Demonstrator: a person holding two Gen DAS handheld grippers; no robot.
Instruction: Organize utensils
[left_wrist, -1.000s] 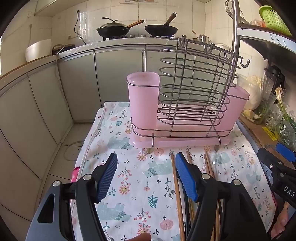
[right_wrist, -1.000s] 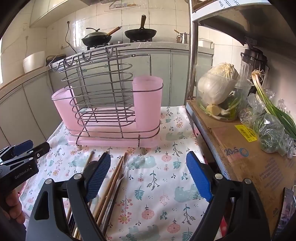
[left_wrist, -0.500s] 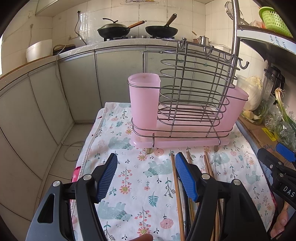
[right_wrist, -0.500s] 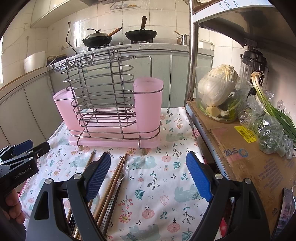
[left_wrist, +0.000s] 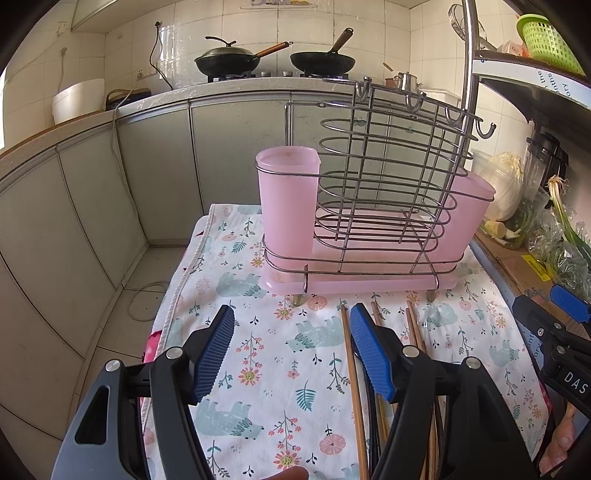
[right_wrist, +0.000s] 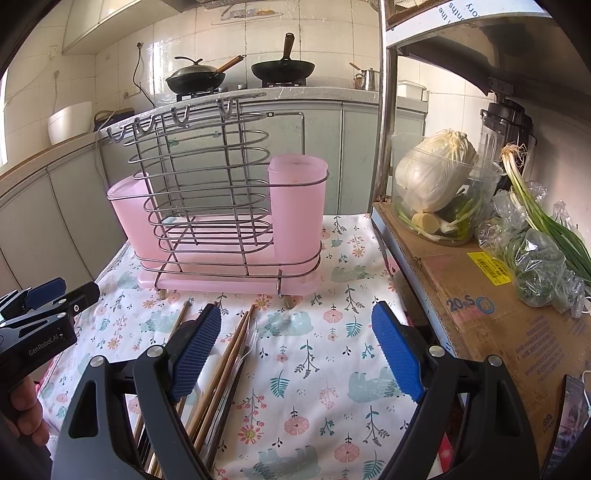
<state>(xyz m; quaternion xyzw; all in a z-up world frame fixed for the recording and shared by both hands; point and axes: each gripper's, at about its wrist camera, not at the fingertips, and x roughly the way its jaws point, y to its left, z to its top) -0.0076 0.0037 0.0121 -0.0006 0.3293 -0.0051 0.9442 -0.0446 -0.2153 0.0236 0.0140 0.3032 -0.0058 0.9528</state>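
Note:
A wire utensil rack (left_wrist: 384, 192) (right_wrist: 207, 192) with two pink plastic cups (left_wrist: 288, 199) (right_wrist: 297, 210) on a pink tray stands at the far side of a floral cloth. Wooden chopsticks (left_wrist: 352, 373) (right_wrist: 225, 365) and a clear fork (right_wrist: 245, 350) lie on the cloth in front of it. My left gripper (left_wrist: 291, 350) is open and empty, hovering above the cloth left of the chopsticks. My right gripper (right_wrist: 295, 347) is open and empty, to the right of the chopsticks. Each gripper shows at the edge of the other's view.
The floral cloth (left_wrist: 258, 332) covers a small table whose left edge drops to the floor. A cardboard box (right_wrist: 498, 306) with a cabbage container (right_wrist: 439, 192) and green onions (right_wrist: 539, 236) stands on the right under a metal shelf. A kitchen counter with woks (left_wrist: 229, 61) lies behind.
Both grippers have drifted slightly; the rack appears a little shifted in both views. Both stay open and empty.

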